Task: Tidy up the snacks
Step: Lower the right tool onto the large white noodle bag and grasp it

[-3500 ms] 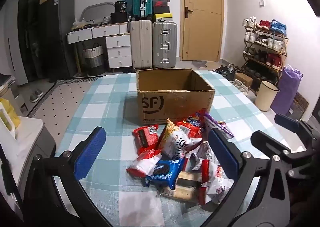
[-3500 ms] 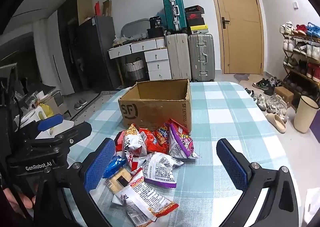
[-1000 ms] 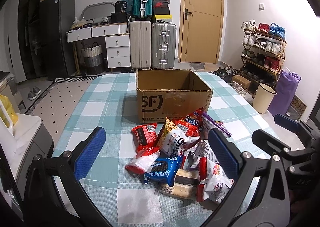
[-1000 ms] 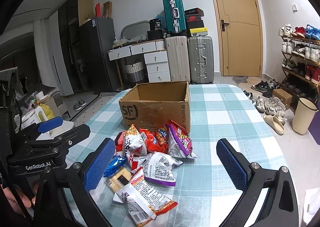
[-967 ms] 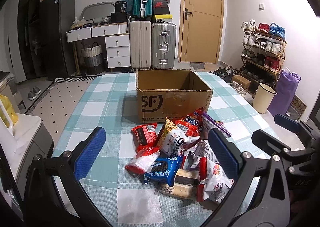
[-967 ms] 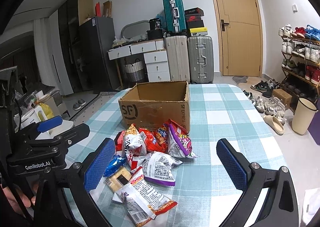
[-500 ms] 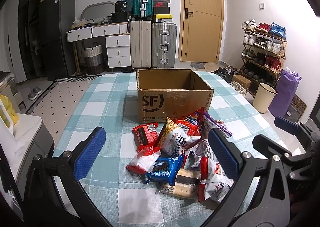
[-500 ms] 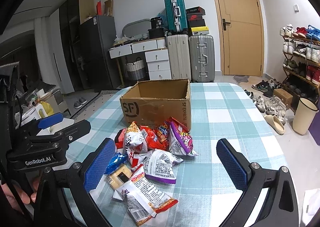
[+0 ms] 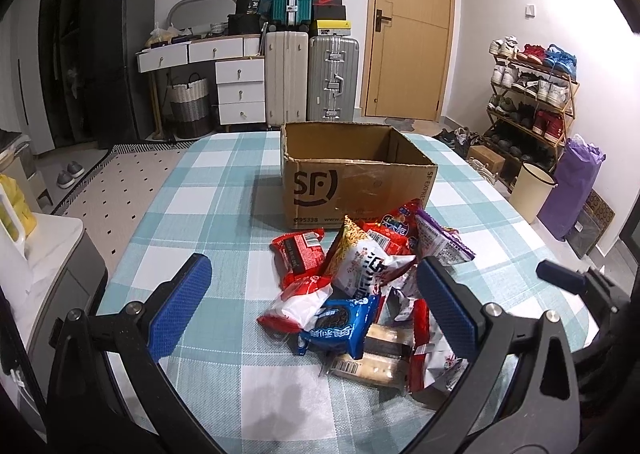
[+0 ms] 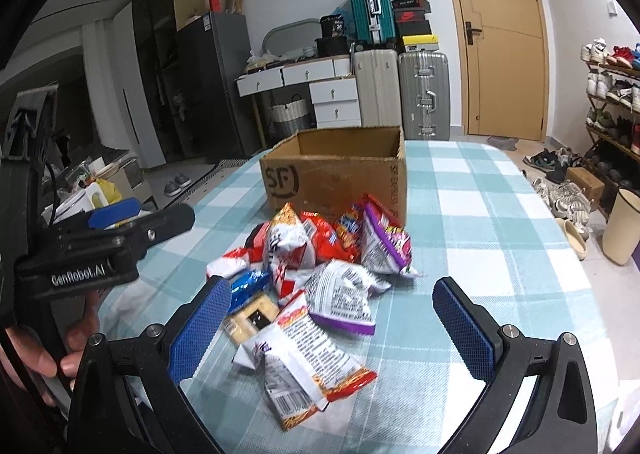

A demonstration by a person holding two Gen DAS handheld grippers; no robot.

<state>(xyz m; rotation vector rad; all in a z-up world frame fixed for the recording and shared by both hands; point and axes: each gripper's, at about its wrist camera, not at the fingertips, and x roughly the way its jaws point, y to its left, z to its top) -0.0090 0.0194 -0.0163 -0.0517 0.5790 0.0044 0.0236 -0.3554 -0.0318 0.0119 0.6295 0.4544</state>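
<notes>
An open brown cardboard box [image 9: 356, 182] marked SF stands mid-table, also in the right wrist view [image 10: 336, 178]. In front of it lies a pile of snack packets [image 9: 360, 274]: a blue cookie pack [image 9: 340, 324], a red packet [image 9: 298, 254] and a purple one [image 9: 440, 242]. From the right, a white and red packet [image 10: 304, 366] lies closest. My left gripper [image 9: 314, 294] hovers open before the pile, holding nothing. My right gripper [image 10: 332, 314] is open too, just short of the near packets. A hand [image 10: 36, 350] holds the left gripper's body [image 10: 116, 214].
The table wears a teal and white checked cloth [image 9: 208, 222]. A white appliance [image 9: 24, 254] stands off its left edge. Suitcases [image 9: 308, 78], white drawers [image 9: 240, 90] and a door [image 9: 408, 26] line the far wall. A shoe rack [image 9: 532, 102] and cream bin [image 9: 532, 194] stand right.
The right wrist view has dipped slightly, so the box and packets sit a little higher in it. The left view has barely shifted. Both grippers stay open and no snack has moved.
</notes>
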